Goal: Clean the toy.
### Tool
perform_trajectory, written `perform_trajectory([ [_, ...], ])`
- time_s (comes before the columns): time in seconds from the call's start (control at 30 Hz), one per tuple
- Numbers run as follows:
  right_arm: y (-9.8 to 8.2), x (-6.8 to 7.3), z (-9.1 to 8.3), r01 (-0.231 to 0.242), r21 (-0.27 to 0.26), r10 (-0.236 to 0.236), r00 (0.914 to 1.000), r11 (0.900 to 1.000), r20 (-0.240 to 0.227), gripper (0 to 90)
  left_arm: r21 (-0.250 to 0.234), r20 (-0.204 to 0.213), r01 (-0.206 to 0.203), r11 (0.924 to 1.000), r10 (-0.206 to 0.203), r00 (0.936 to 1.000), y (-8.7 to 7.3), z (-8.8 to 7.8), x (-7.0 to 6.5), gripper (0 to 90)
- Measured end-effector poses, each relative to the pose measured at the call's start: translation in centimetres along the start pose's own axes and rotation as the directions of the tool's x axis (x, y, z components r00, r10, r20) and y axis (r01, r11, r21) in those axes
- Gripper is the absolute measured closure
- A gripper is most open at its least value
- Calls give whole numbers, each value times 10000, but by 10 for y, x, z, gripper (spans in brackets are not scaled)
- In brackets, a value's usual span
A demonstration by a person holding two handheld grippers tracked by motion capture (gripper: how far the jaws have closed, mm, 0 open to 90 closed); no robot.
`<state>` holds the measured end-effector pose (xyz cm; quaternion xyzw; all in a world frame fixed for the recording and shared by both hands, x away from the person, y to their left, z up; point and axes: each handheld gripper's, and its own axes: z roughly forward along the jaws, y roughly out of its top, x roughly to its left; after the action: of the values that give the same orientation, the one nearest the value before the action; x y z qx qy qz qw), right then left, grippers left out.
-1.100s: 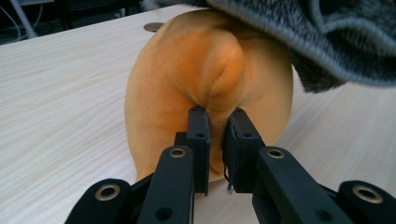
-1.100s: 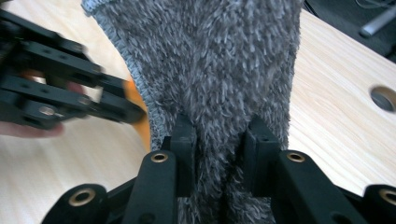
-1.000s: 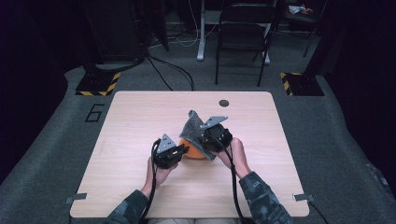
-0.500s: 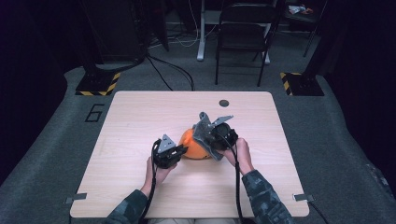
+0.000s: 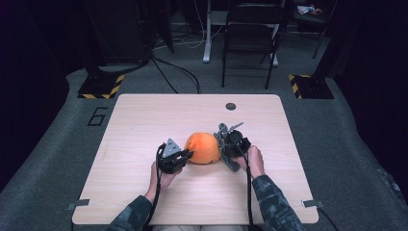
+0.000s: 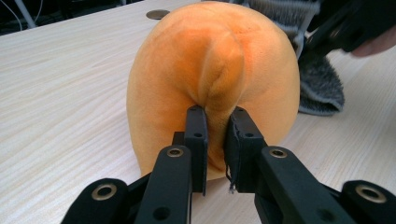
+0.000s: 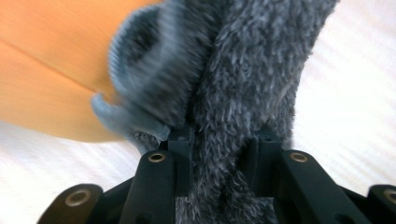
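Left gripper (image 6: 215, 119): jaws nearly together, pinching a raised fold of the orange plush (image 6: 212, 79) right at its near face. Bite is shallow, only the tips hold fabric. The plush sits on the table (image 5: 144, 120) directly ahead of the left jaws, in contact with them.

Right gripper (image 7: 223, 140): jaws clamped on a thick fold of the grey fuzzy sock (image 7: 252, 70), which runs up and away from the jaws. The orange plush is just beyond it, to the upper left of those jaws, sock touching or nearly so.

From above, the plush (image 5: 204, 147) lies between the left gripper (image 5: 185, 156) and the right gripper (image 5: 225, 144).

Step in hand, as I read it: sock going onto or coming off the plush. Keep the left pinch steady as an anchor and move the right along the sock's length, not across it. Risk: the shallow left bite slipping.

Plush is rounded; its long axis looks to run gripper to gripper. Which end is the front, cannot tell.
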<state>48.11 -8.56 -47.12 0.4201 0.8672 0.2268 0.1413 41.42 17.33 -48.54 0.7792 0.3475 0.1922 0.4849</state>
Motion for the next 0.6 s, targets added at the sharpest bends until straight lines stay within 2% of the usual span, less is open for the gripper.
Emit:
perform_trajectory([
  [0.07,-4,-4,9,-256,269,259,9996,9993,-93,680,-42,29,13,10000,-13,10000,0,0,0,796],
  [0.13,-4,-7,10,-360,267,366,9991,9990,-225,681,-48,22,10,10000,-9,10000,0,0,0,795],
  [0.17,-3,-8,8,-218,248,224,9995,9995,-232,683,5,88,2,10000,-2,10000,0,-1,1,795],
  [0.27,-2,-11,-1,-180,40,180,9998,9998,-73,697,22,103,1,10000,-1,9999,0,-1,1,795],
  [0.37,3,-17,-20,-485,-641,459,9981,9968,-413,708,-11,78,-41,10000,41,10000,0,-1,0,795],
  [0.47,11,-12,-42,-378,-1444,272,9968,9888,-748,713,0,102,-120,9999,120,9999,0,-1,-1,795],
  [0.53,17,-1,-57,-149,-1991,-12,9967,9799,-810,713,-50,11,-208,9998,208,9998,1,-1,-2,795],
  [0.6,24,15,-68,242,-2707,-540,9932,9624,-1034,714,41,56,-312,9995,312,9995,1,-1,-3,795],
])
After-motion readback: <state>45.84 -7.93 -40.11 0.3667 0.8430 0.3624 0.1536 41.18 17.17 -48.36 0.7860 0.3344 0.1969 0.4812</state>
